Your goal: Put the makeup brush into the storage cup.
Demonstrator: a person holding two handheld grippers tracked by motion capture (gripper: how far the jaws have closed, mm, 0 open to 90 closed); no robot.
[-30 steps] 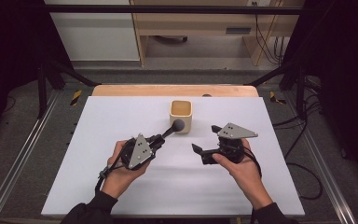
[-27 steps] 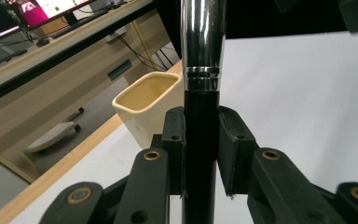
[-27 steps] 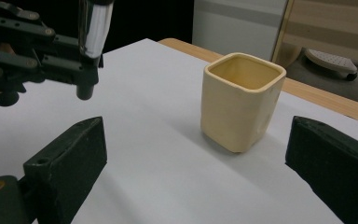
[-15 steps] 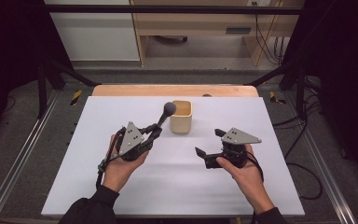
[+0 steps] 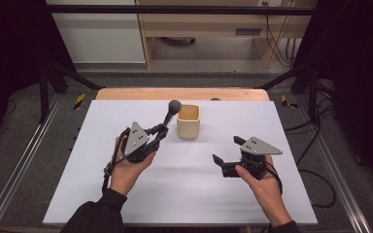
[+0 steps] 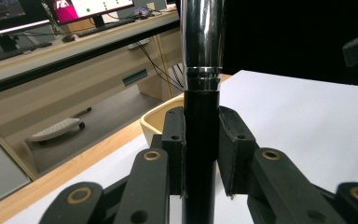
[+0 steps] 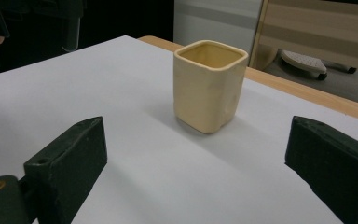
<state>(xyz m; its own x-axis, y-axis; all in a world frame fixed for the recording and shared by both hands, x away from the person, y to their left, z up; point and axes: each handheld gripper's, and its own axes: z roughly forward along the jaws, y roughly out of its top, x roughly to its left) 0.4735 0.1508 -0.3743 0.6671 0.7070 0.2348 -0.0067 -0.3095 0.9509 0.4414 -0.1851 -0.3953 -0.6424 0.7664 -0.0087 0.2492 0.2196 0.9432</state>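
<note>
1. Your left claw (image 5: 159, 133) is clamped on a black-and-chrome tool (image 6: 200, 116), whose rounded head (image 5: 174, 106) rises beyond the jaws.
2. The cream cup (image 5: 188, 121) stands upright just right of that tool.
3. Your right claw (image 5: 228, 151) is wide open, holding nothing; the cup (image 7: 209, 86) sits ahead of it, apart.

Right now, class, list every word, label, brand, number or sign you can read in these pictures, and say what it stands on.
None can be read.
Monitor behind the desk: red and white screen marks, too blurred to read.
Cream cup: plain, no print.
Black and silver tool clamped in the left gripper: no marking.
Grey plate on the right gripper: small dots, no text.
</note>
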